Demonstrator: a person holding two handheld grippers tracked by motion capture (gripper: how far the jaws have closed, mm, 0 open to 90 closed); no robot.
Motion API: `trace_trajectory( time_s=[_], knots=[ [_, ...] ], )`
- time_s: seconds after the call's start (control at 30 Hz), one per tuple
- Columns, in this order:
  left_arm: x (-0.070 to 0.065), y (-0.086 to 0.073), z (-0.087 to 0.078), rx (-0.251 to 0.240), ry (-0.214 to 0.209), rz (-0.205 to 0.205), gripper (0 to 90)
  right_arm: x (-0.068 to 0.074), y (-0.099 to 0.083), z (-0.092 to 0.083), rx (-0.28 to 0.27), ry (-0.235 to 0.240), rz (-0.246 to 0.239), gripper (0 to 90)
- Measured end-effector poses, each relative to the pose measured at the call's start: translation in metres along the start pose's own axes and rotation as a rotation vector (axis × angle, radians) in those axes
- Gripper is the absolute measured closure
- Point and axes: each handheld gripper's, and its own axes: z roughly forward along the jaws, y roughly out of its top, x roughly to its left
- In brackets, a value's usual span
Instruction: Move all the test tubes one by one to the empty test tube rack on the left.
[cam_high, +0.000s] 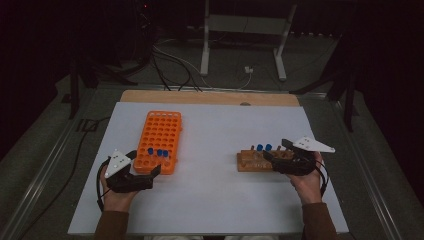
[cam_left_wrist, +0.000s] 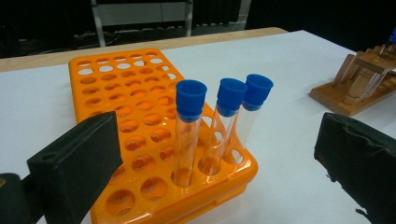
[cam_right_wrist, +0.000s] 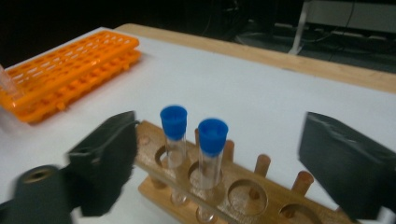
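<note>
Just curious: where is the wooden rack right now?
In the high view the wooden rack sits right of centre on the white table, just left of the right gripper.

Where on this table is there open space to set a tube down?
Free: the white mat between the orange rack and the wooden rack, and its far strip. Crowded: the orange rack's near corner beside the left gripper, and the wooden rack under the right gripper.

Pretty dim overall in the high view: the white bench is the one lit patch, and the room behind drops to near black. Soft light, hardly any shadows, no real glare. The right gripper view is smeared with motion blur, worst at its lower left; the left gripper view is crisp.
</note>
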Motion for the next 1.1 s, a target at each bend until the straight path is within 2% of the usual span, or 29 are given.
trace_trajectory(
  time_s=[0.17, 0.4, 0.57, 0.77, 1.1],
  knots=[
    [0.000, 0.000, 0.000, -0.001, 0.003, 0.001, 1.3, 0.000, -0.007, 0.006, 0.039, -0.004, -0.025, 29.1],
    [0.000, 0.000, 0.001, 0.002, 0.004, 0.003, 1.3, -0.001, -0.016, 0.014, 0.070, 0.006, -0.057, 58.3],
    [-0.001, 0.000, 0.001, 0.002, 0.007, 0.006, 1.3, 0.000, -0.016, 0.018, 0.058, 0.005, -0.061, 68.7],
    [-0.001, 0.000, 0.001, 0.004, 0.007, 0.008, 1.3, 0.004, -0.017, 0.021, 0.047, 0.007, -0.071, 75.9],
    [-0.001, 0.000, 0.001, 0.002, 0.007, 0.008, 1.3, 0.005, -0.015, 0.018, 0.027, -0.007, -0.076, 77.2]
  ],
)
